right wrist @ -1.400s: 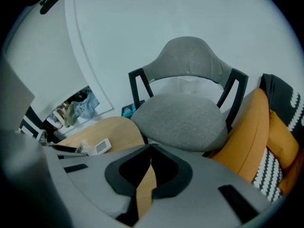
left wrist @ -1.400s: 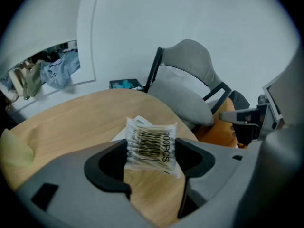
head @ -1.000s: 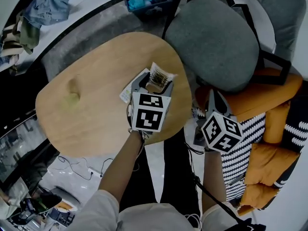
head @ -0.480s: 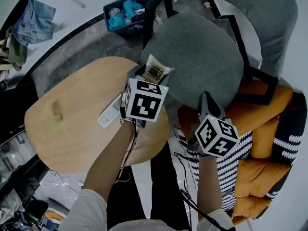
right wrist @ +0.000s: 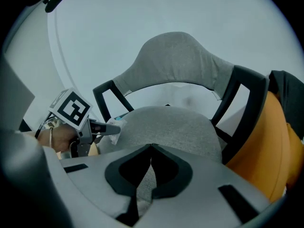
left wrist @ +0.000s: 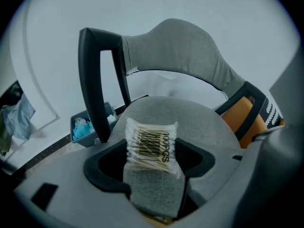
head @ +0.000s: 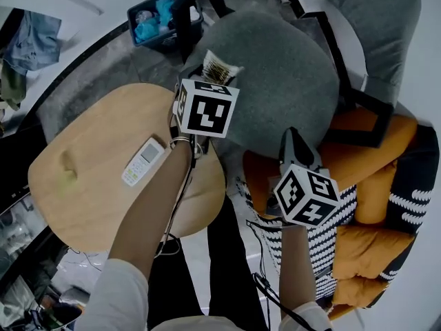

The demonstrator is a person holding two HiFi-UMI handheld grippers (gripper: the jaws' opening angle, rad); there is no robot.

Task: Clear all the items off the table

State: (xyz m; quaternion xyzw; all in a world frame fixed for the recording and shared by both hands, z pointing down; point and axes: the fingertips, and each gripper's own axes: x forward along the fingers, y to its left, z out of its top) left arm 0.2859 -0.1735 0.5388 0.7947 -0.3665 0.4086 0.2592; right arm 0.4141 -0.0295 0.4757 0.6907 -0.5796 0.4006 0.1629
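Beyond, bin with blue items

A grey chair fills the middle. A bin stands left of it. Orange cushions lie to its right.

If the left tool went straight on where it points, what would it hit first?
Most likely the grey chair seat, lying right beyond the left tool and the cotton swab pack it grips; the depth is hard to judge.
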